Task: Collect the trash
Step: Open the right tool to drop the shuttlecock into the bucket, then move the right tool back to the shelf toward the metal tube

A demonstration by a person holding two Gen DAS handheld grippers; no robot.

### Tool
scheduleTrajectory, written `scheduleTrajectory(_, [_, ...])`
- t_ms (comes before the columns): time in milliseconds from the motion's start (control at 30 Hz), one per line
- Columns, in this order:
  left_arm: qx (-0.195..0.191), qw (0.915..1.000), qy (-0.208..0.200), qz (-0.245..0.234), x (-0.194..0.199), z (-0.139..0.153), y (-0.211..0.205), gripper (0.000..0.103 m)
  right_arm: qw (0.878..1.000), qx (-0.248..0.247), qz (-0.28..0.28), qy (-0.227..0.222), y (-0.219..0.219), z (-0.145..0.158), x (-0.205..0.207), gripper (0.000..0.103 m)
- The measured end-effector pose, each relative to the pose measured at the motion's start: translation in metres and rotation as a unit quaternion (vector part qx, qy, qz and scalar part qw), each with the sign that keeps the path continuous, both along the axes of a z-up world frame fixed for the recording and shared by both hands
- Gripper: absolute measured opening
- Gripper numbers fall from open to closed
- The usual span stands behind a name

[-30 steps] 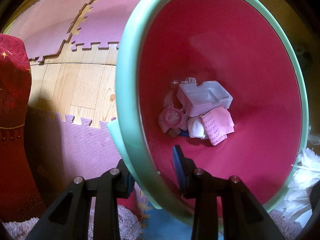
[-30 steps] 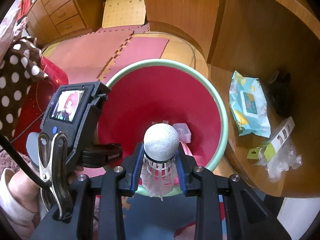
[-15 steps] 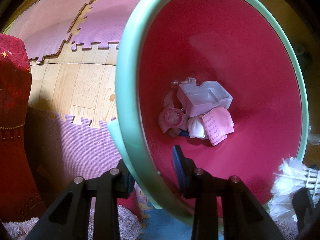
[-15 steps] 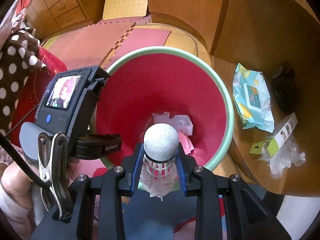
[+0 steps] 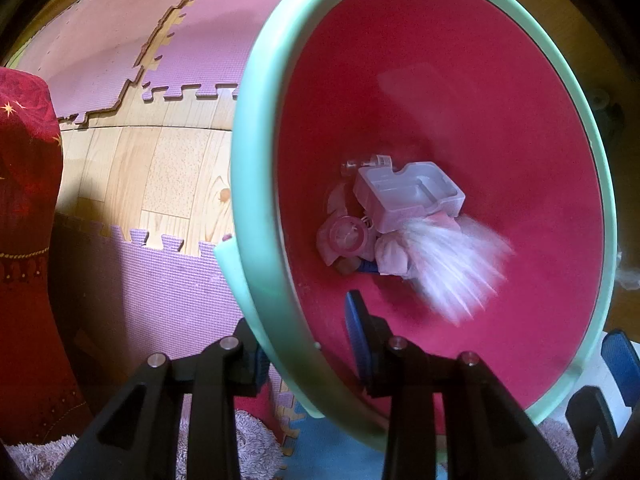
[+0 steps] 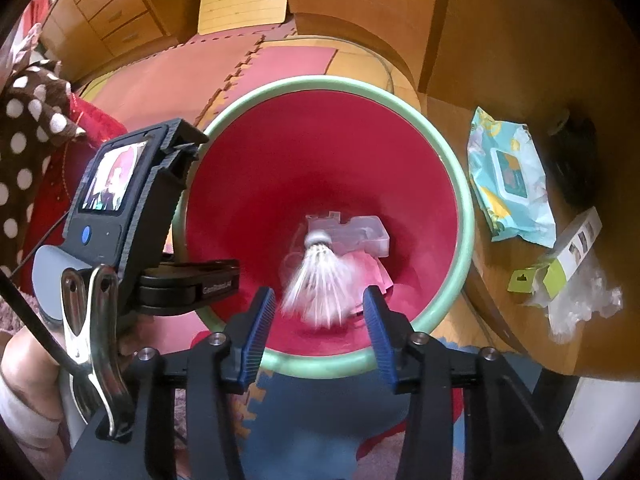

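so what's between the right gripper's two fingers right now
Nothing held: the jaws of the right gripper are opening, and the shuttlecock, seen between them in the right wrist view, drops into the bin.

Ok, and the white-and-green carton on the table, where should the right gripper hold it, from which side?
Probably across the white middle of the carton, pads on its two long sides, coming from above: it lies flat and narrow on the table, its green end flap is open, and crumpled plastic crowds that end.

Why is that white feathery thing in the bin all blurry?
The shuttlecock is blurry because it is falling into the bin. The right gripper is opening and no longer touches it. The left gripper clamps the rim.
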State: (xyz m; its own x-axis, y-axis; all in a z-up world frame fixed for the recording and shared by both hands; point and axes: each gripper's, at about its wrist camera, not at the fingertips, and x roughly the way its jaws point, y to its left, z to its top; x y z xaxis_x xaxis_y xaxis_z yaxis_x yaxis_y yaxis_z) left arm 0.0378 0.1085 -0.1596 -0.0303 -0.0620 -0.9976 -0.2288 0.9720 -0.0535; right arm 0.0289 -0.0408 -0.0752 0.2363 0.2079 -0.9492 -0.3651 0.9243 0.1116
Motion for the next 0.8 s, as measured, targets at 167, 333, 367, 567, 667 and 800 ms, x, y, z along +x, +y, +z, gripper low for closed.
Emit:
scheduleTrajectory(167, [0.0,1.0,0.0,0.0,0.001,0.0,0.0,0.035,1.0,0.001,-0.003,-0.002,0.0,0.002,0.001,0.048])
scheduleTrajectory(333, [0.0,1.0,0.0,0.0,0.001,0.0,0.0,0.035,1.0,0.0,0.002,-0.006,0.001,0.003,0.0,0.048])
scheduleTrajectory(367, [0.0,1.0,0.0,0.0,0.001,0.0,0.0,0.035,1.0,0.0,0.003,-0.007,0.002,0.003,0.0,0.048])
scheduleTrajectory(567, [0.0,1.0,0.0,0.0,0.001,0.0,0.0,0.035,1.0,-0.001,0.009,-0.013,0.004,0.006,-0.001,0.048])
scheduleTrajectory(667, [0.0,1.0,0.0,0.0,0.001,0.0,0.0,0.035,1.0,0.0,0.013,-0.017,0.005,0.009,-0.002,0.048])
scheduleTrajectory(800, [0.0,1.0,0.0,0.0,0.002,0.0,0.0,0.035,0.999,0.001,0.022,-0.024,0.007,0.014,-0.004,0.048])
